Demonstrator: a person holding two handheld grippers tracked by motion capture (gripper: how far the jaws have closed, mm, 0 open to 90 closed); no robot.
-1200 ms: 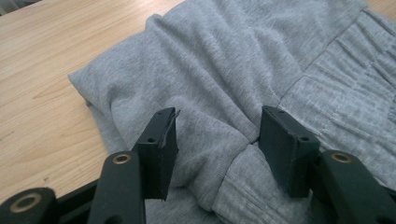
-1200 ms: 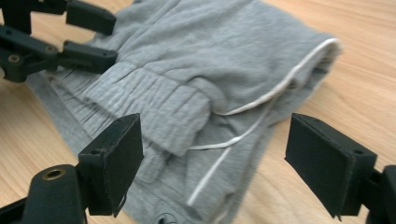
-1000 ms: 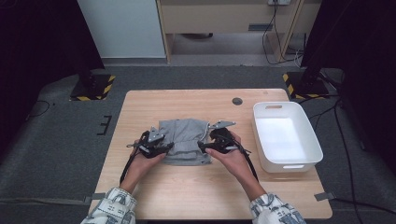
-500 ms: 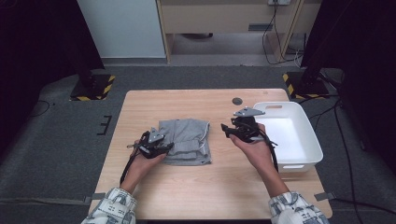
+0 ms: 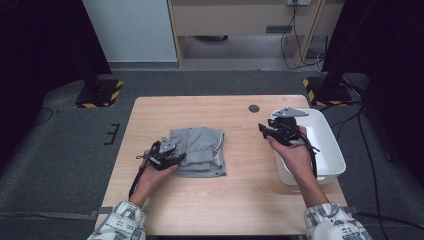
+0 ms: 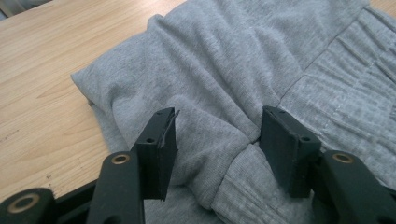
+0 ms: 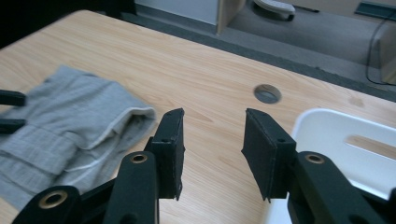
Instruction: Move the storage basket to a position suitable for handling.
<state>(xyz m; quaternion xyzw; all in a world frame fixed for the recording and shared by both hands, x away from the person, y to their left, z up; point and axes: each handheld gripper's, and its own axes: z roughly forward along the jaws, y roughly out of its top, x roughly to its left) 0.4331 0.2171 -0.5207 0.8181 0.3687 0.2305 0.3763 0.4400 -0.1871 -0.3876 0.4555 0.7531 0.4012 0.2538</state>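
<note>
Item: grey folded garment (image 5: 198, 157), lying near the middle of the tabletop (image 5: 240, 210), drawstring waistband end toward the right. Left hand-held gripper (image 5: 172, 159) is resting at the garment's left edge; in the left gripper view its jaws are standing apart, straddling a raised fold of the cloth (image 6: 219, 140), pads not visibly pressing on it. Right hand-held gripper (image 5: 267, 131): a second ago it was at the garment's right edge; it is now hanging well clear of it, above the left rim of the white bin (image 5: 330, 165) at the right side of the tabletop. Its jaws have just been closing, partway together, with nothing between them, bare wood showing through the gap in the right gripper view. Judgement: the fold is looking finished and released on the right side; transfer of the garment into the bin is likely the next step, not yet begun.
</note>
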